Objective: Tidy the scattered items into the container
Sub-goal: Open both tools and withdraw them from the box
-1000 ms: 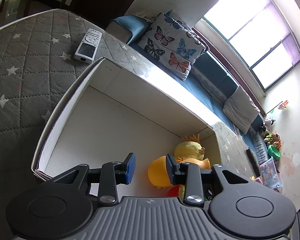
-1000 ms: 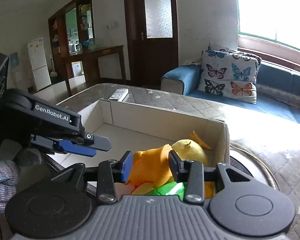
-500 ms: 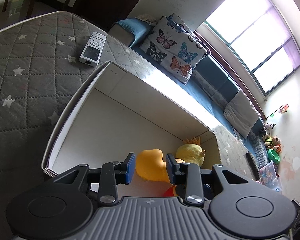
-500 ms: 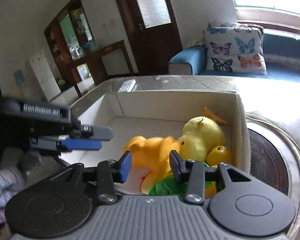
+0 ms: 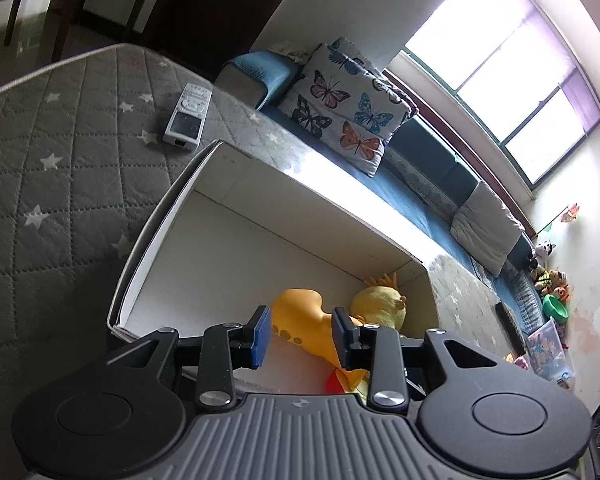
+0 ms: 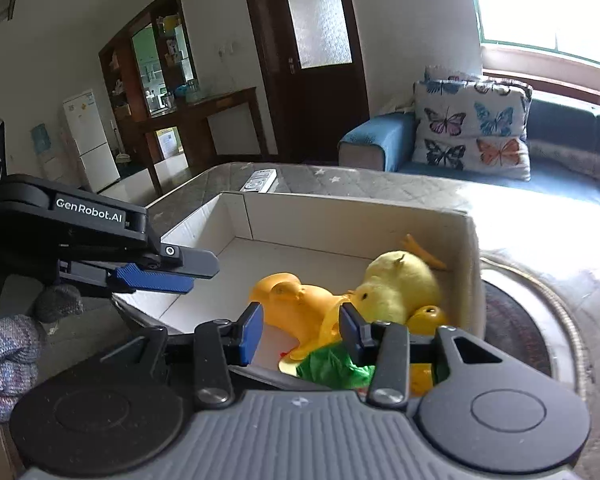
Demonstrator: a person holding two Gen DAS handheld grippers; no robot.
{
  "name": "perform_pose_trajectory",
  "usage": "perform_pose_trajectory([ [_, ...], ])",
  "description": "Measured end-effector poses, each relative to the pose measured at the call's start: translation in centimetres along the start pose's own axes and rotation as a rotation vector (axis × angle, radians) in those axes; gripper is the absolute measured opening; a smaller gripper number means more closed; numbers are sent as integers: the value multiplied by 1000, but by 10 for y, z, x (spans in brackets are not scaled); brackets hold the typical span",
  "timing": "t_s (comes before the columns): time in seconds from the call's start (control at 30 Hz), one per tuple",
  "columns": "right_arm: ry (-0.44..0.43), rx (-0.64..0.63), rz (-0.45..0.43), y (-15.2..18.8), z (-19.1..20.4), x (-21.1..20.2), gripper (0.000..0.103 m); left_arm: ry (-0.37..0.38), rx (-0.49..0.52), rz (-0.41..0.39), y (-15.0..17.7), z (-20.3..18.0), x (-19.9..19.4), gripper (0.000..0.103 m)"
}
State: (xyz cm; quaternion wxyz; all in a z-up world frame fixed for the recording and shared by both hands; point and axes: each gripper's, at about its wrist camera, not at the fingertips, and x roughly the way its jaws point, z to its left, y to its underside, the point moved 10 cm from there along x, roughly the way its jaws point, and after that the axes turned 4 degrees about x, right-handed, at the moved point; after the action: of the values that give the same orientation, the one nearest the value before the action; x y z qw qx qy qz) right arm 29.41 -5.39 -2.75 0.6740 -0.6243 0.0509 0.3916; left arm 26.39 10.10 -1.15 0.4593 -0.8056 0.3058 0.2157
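Here both claws hover empty over box (image 5: 172, 216): left claw (image 5: 300, 336) and right claw (image 6: 300, 334) part-open. Toys inside; remote (image 5: 188, 118) remains on worktop — lift clear, approach squarely.

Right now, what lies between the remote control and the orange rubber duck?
Left wrist view: quilted cover, the box's wall, then bare box floor separate remote control and orange rubber duck.

The orange rubber duck (image 6: 296, 312), seen between the right gripper (image 6: 300, 334)'s fingers a second ago, now lies in the box (image 6: 352, 220) beside the yellow plush chick (image 6: 400, 288); the gripper is empty.
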Motion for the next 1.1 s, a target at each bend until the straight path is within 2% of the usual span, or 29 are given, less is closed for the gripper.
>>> perform_pose_trajectory([
  [0.07,9,-11,-11,2,1,-7,44,-6,13,-6,3,-3,-6,35],
  [0.13,14,-16,-19,4,2,-12,50,-9,25,-10,8,-6,-11,35],
  [0.4,39,-18,-33,16,7,-38,54,-47,57,-11,26,-11,-31,35],
  [0.43,43,-15,-32,18,6,-40,57,-52,63,-13,28,-11,-33,35],
  [0.47,47,-12,-30,21,5,-43,66,-54,70,-14,31,-13,-35,35],
  [0.5,49,-10,-31,23,5,-45,68,-56,77,-14,33,-14,-37,35],
  [0.6,54,-3,-33,28,3,-51,68,-60,96,-8,41,-17,-41,35],
  [0.67,57,4,-33,31,2,-52,74,-63,106,-5,45,-18,-42,35],
  [0.87,63,17,-27,43,3,-59,84,-80,134,4,62,-21,-42,35],
  [1.1,75,39,-14,55,2,-62,90,-98,159,18,77,-23,-40,35],
])
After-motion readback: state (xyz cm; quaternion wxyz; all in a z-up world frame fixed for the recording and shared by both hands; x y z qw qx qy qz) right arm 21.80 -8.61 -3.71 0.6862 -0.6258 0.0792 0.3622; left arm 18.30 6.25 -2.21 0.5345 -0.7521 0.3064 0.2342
